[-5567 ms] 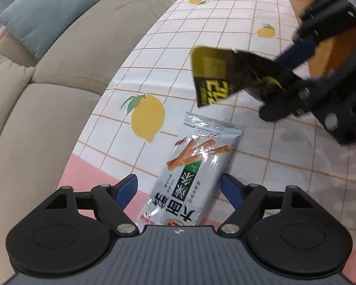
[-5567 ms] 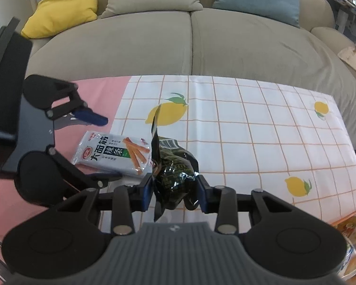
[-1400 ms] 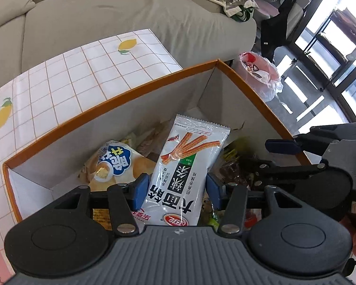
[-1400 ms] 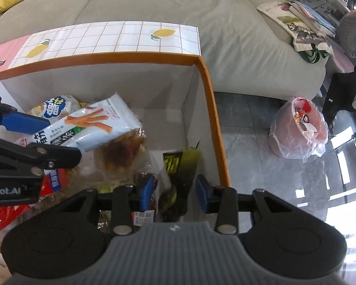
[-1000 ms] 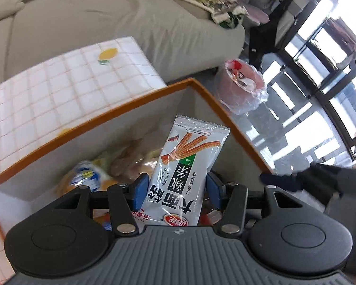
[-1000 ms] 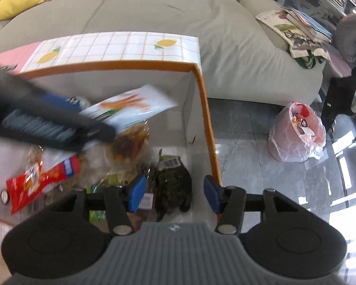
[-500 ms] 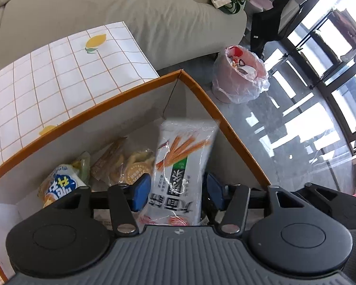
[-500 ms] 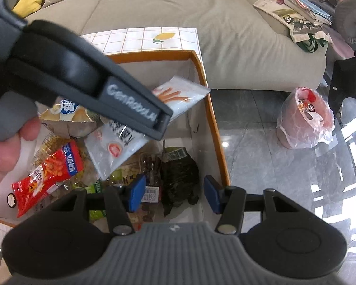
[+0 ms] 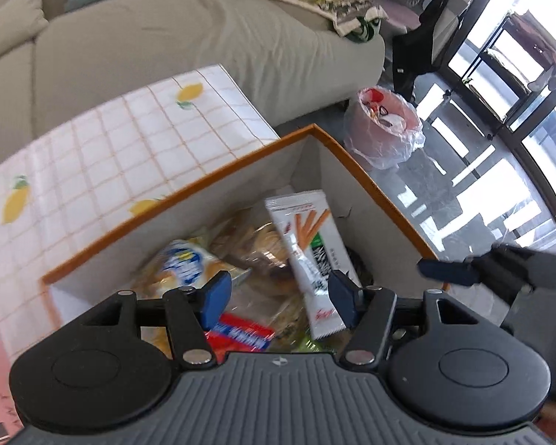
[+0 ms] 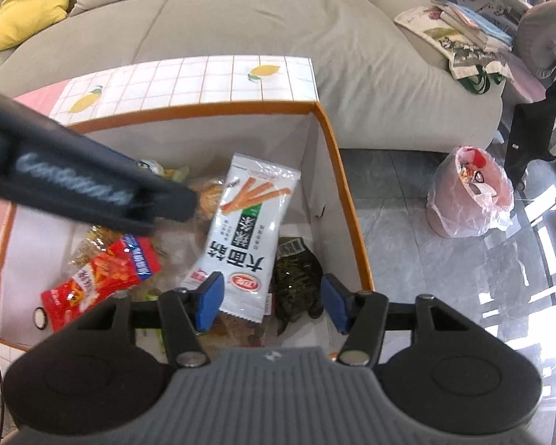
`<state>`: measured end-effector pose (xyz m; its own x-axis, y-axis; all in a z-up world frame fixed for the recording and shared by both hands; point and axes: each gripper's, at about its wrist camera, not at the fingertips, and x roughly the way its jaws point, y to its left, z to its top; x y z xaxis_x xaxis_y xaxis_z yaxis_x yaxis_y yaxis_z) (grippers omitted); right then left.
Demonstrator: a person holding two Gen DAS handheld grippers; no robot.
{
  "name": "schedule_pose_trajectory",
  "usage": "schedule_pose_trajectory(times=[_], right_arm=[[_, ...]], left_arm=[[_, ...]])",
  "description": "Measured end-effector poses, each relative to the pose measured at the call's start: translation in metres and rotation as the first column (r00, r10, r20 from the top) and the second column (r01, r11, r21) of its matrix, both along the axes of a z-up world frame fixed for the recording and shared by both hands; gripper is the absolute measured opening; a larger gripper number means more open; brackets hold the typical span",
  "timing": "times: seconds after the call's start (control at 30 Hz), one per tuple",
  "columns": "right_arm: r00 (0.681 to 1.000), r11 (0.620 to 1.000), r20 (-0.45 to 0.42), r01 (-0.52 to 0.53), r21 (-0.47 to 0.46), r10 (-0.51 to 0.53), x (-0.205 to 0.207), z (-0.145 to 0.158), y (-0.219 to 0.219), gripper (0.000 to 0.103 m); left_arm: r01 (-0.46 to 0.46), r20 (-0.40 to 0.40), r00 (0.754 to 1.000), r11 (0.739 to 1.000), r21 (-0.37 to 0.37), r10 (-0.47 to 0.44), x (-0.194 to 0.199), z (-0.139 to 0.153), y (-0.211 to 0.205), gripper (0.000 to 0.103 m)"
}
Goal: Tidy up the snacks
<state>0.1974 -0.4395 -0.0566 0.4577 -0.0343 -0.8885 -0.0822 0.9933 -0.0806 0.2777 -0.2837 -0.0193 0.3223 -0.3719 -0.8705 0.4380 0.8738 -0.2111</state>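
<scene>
1. Left tongs (image 9: 276,298): jaws spread and opening, poised above the box (image 9: 204,189); the white packet (image 9: 307,256) lies below them, and the pads press on nothing.
2. Right tongs (image 10: 272,302): jaws likewise spread and opening, above the right end of the box; the dark green packet (image 10: 296,278) lies beneath, free of both pads.
3. White packet: rests slantwise on the heap inside the box, near its right wall, printed face up. It looks motion-blurred in the left view, so it may not have settled.
4. Dark green packet: on the box floor, in the near right corner, just beside the white packet.
5. Other contents of the box: a red packet (image 10: 100,274) toward the left, a blue-and-yellow bag (image 9: 181,265) near the back wall, and clear-wrapped baked goods (image 9: 259,241) in the middle.
6. Surroundings: the box stands at the right end of the worktop, whose lemon-print cloth (image 9: 129,148) lies bare behind it; a sofa (image 10: 241,26) is behind the box, and a lined bin (image 10: 470,193) stands on the floor to its right.
7. Progress, as judged: both packets are in the box and released, so this pair is stowed. No loose snack shows on the visible worktop; whether others remain out of view cannot be told.
</scene>
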Motion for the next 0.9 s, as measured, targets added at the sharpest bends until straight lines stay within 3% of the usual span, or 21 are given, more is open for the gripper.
schedule_pose_trajectory(times=[0.13,0.23,0.47,0.67,0.77,0.9], right_arm=[[1.0,1.0,0.028,0.002,0.001,-0.002,-0.012,0.02,0.011,0.068],[0.998,1.0,0.055,-0.009,0.008,0.009,-0.024,0.037,0.025,0.068],[0.99,0.996,0.133,-0.05,0.08,0.039,-0.056,0.08,0.071,0.077],[0.978,0.985,0.208,-0.061,0.164,0.026,-0.093,0.107,0.119,0.08],[0.964,0.988,0.267,-0.05,0.148,0.008,-0.115,0.11,0.146,0.088],[0.942,0.991,0.337,-0.034,0.133,-0.013,-0.145,0.108,0.18,0.089]], left_arm=[[-0.006,0.082,0.997,1.0,0.006,0.006,-0.028,0.026,0.029,0.071],[-0.011,0.155,0.988,1.0,0.009,0.01,-0.053,0.047,0.053,0.071],[-0.044,0.314,0.949,0.999,0.007,0.04,-0.117,0.084,0.112,0.071],[-0.113,0.418,0.903,0.993,0.016,0.096,-0.167,0.093,0.16,0.071],[-0.163,0.448,0.882,0.987,0.003,0.145,-0.187,0.091,0.182,0.071],[-0.233,0.49,0.846,0.972,-0.009,0.208,-0.21,0.085,0.207,0.071]])
